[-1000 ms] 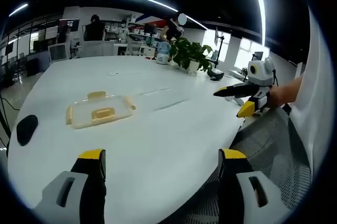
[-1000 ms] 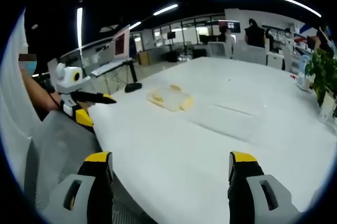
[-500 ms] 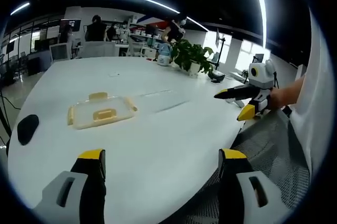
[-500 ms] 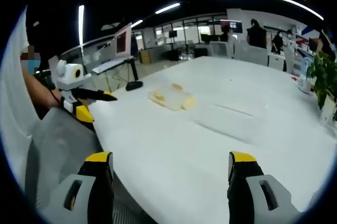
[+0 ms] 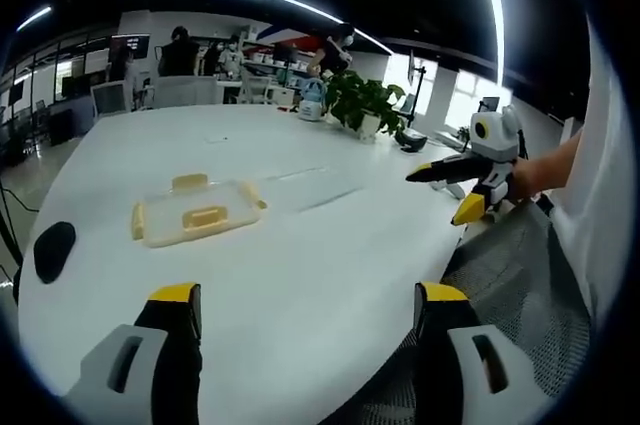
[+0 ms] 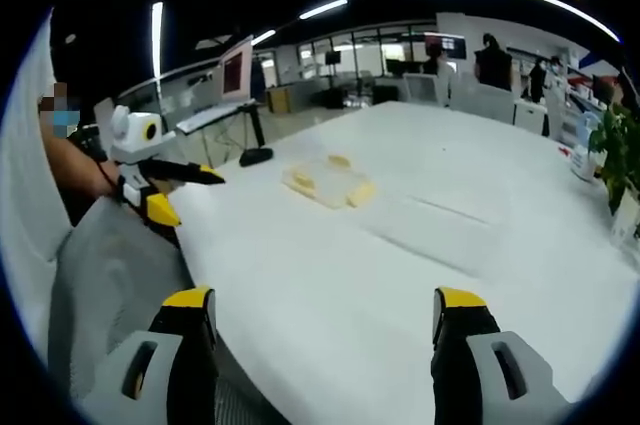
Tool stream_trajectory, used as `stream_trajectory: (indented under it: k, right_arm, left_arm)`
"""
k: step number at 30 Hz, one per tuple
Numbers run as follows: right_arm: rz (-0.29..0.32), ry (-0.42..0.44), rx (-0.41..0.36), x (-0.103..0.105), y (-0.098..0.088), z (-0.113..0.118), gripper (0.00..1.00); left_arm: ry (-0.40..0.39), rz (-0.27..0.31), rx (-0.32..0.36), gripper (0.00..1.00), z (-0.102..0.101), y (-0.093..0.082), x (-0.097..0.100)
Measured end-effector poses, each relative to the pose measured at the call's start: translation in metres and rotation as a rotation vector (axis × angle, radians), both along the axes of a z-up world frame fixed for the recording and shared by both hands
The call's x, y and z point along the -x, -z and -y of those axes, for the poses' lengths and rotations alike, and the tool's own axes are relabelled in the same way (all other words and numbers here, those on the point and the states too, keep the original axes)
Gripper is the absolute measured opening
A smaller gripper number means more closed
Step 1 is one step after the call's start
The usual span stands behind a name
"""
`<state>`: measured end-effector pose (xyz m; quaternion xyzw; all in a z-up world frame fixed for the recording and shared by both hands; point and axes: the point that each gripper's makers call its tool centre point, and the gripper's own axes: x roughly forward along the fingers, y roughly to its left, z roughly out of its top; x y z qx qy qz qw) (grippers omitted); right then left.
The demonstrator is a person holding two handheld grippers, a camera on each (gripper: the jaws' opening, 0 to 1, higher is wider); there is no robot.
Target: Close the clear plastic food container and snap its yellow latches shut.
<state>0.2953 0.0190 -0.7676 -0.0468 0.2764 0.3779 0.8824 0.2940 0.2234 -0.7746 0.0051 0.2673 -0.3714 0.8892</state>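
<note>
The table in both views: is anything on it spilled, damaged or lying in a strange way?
Nothing stands out. The clear container lies flat on the white table, its yellow latches sticking outward. A dark mouse-like object sits near the table edge. Both the left gripper and right gripper are open, apart from the container.

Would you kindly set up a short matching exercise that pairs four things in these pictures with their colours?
Things:
1. table
2. latches on the food container
3. computer mouse
4. potted plant

Colours:
a. green
b. black
c. white
d. yellow

Pairs: 1-c, 2-d, 3-b, 4-a
</note>
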Motion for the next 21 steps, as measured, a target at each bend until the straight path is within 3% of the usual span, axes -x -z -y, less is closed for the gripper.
stream_trajectory:
  k: [10, 21]
  right_arm:
    - [0.000, -0.012, 0.005, -0.010, 0.003, -0.004, 0.91]
    - [0.003, -0.013, 0.005, -0.036, 0.002, -0.007, 0.87]
  left_arm:
    - [0.009, -0.014, -0.015, 0.89, 0.000, 0.006, -0.009]
    - [0.011, -0.036, -0.012, 0.88, -0.004, 0.013, -0.022]
